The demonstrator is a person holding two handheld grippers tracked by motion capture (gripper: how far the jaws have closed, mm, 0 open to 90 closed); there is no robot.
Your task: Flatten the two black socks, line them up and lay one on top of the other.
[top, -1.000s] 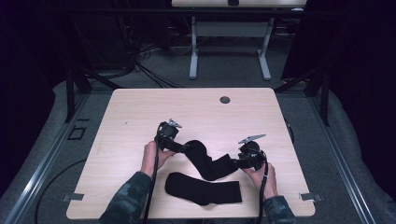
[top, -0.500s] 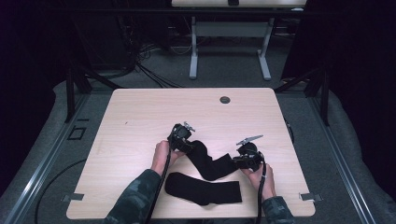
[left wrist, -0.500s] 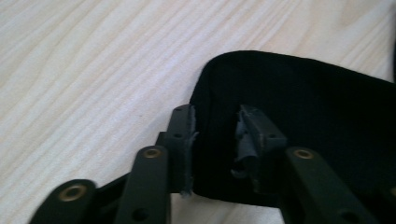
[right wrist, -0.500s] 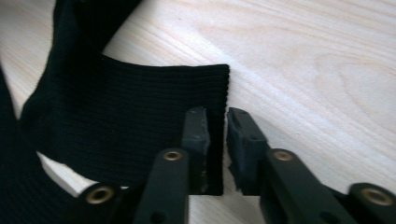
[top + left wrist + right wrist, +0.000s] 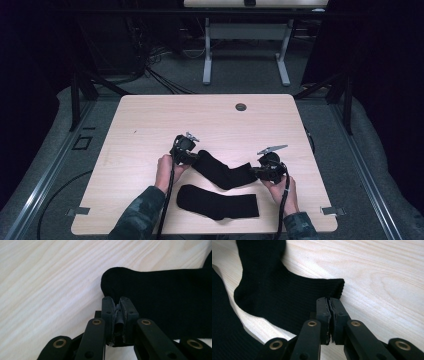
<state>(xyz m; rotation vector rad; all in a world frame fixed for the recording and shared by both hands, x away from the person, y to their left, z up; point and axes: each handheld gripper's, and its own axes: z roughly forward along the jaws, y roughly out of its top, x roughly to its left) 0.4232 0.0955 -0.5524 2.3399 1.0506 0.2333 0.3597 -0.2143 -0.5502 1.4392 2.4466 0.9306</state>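
A black sock lies stretched across the light wood table between my two grippers. My left gripper is shut on its rounded toe end, the jaws pressed together with fabric pinched in them. My right gripper is shut on the ribbed cuff edge. In the right gripper view the sock bends at the heel. A second black sock lies flat near the table's front edge, just below the held one, and shows again as the second sock.
A small round grommet sits near the table's far edge. Bare wood spreads over the far half and the left side. Beyond the table stand a white desk frame and cables on the dark floor.
The left gripper swung right toward the middle, then drew back left. The held sock went from bunched and bent to pulled out longer. The right gripper barely shifted.
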